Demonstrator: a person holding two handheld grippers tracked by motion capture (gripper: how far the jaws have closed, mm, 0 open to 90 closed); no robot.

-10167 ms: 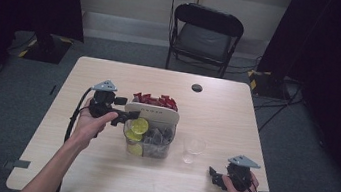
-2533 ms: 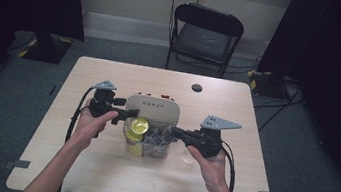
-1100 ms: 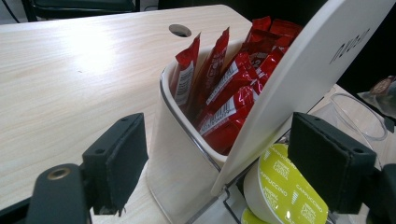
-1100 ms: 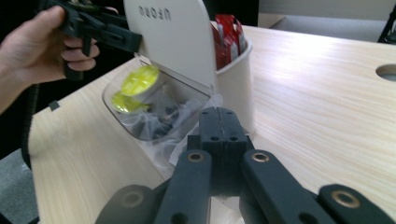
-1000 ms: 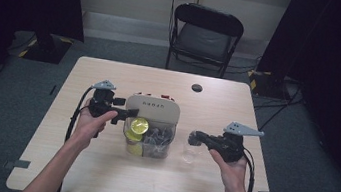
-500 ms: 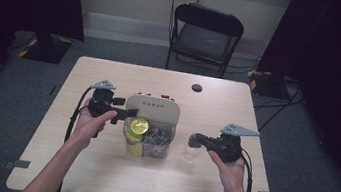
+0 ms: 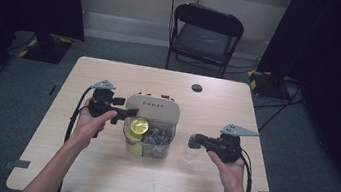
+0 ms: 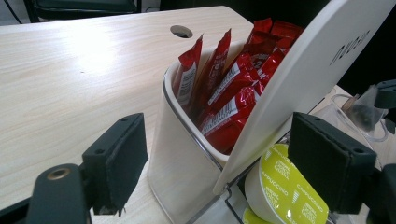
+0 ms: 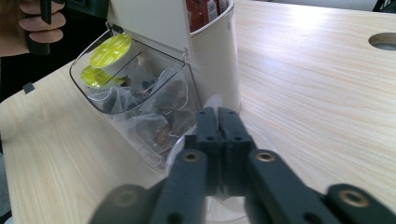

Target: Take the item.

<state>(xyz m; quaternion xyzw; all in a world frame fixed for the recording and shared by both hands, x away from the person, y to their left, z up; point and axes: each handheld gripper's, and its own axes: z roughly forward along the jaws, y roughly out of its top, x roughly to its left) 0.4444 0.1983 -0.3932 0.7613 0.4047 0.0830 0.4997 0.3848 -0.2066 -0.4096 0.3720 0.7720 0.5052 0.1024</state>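
— Pale wood table (image 7: pixel 96 176) in a dark-curtained room; what sits at its centre?

— An organizer (image 7: pixel 150 123): a white bin of red sachets (image 8: pixel 224 88) behind, a clear tub with tea bags (image 9: pixel 154 121) and lime-lidded pods (image 8: pixel 285 191) in front, its white lid (image 8: pixel 303 79) tilted up.

— Any writing?

— "CAPPUCCINO" on the pods; the lid's lettering is unreadable.

— The tongs?

— The left gripper (image 8: pixel 224 172), left of centre, clamps the lid's edge. The right gripper (image 9: pixel 218 122), jaws just starting to part but nearly together, hangs over a clear cup (image 7: pixel 191 153) right of the tub; anything between them cannot be told.
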